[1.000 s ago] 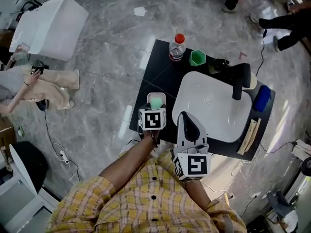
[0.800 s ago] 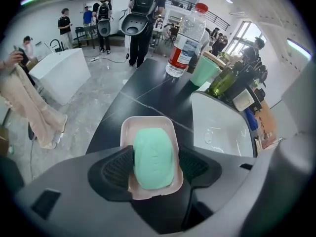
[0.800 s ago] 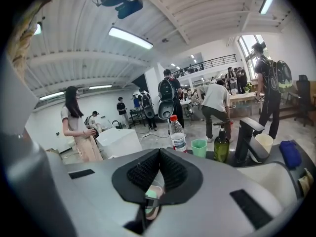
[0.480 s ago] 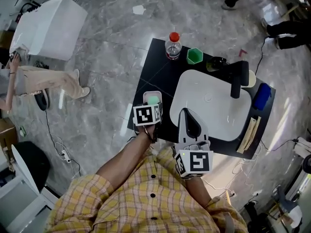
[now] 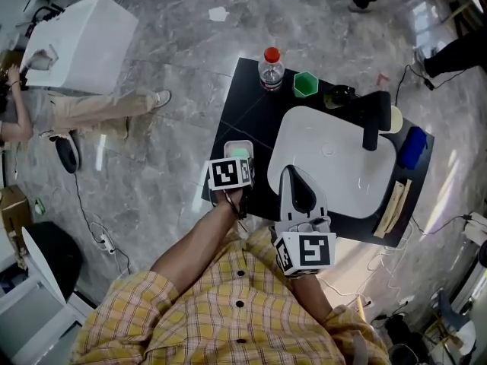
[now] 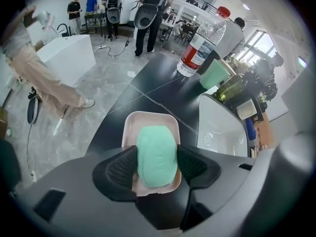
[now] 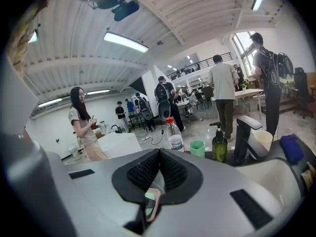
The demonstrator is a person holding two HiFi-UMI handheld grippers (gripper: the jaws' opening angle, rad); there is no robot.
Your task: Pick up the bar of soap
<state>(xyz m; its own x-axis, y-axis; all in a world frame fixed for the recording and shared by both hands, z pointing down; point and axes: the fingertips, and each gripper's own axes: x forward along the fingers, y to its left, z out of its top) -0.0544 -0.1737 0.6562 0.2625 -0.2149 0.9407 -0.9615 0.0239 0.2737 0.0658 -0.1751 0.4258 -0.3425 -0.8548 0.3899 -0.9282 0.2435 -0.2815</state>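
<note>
left gripper (image 6: 157, 163): pointing steeply down, straight onto the bar of soap (image 6: 157, 152). Jaws are near full width and have just been closing in a little. The soap lies lengthwise between the two ribbed pads (image 6: 121, 169). Both pads sit against its long sides, no gap visible on either one. Reads as clamped on the soap.

Soap not lifted: it sits in the pink soap dish (image 6: 148, 118), directly under the jaw tips. The dish's far rim pokes out ahead of the pads. The dish stands on the black table (image 6: 163, 95), near the table edge on the tool's left.

Relative to the left gripper:
- water bottle (image 6: 202, 41), red cap: well ahead, off to the right
- green cup (image 6: 215, 74): just beside the bottle, slightly nearer the tool
- white sink basin (image 6: 222, 127): close on the right, rim near the dish

In the head view its marker cube (image 5: 230, 173) covers most of the dish; only the far end shows.

right gripper (image 7: 159, 154): jaws together, pads meeting at the tips, nothing between them. It sits just to the right of the left gripper and points shallowly down, over the near rim of the basin. A sliver of the dish and soap shows through the slot under its closed tips. Ahead of it stand the bottle and cup. To their right come a dark pump bottle (image 7: 219, 144) and then the black faucet (image 7: 244, 137).
</note>
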